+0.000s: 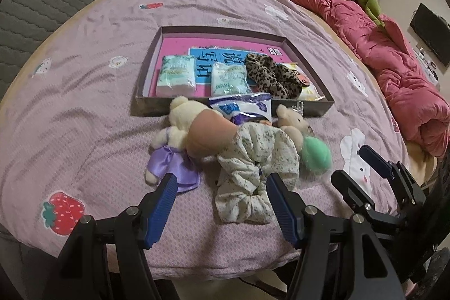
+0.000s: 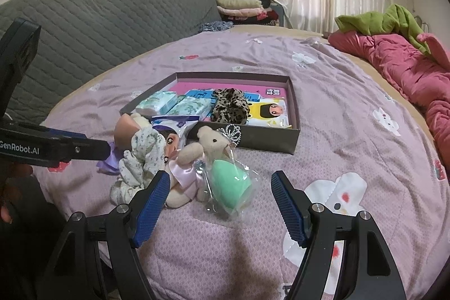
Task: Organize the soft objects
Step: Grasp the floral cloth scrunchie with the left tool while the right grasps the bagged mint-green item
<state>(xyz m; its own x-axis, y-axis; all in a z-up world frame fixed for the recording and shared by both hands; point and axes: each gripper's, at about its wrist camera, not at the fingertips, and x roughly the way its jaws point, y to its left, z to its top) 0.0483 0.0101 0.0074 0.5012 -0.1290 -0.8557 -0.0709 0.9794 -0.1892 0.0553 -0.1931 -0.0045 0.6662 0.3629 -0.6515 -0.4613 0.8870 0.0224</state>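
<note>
My left gripper is wide open, nothing held. It hangs over the near end of the pile, one finger by the purple dress of the cream bear, the other at the edge of the floral scrunchie. Pads not pressing on anything.

My right gripper is also wide open and empty, hanging over the bedspread. The green sponge in its clear wrapper sits between the fingers but further out, no contact. Left finger is just beside the tan bear.

Pile sits on the bedspread just in front of the box: cream bear, a peach-coloured round thing, scrunchie, tan bear, green sponge, and a blue-white packet leaning on the box's near wall.

In the box: two tissue packs, a leopard scrunchie, and a yellow-white packet at the right end, partly hidden.
</note>
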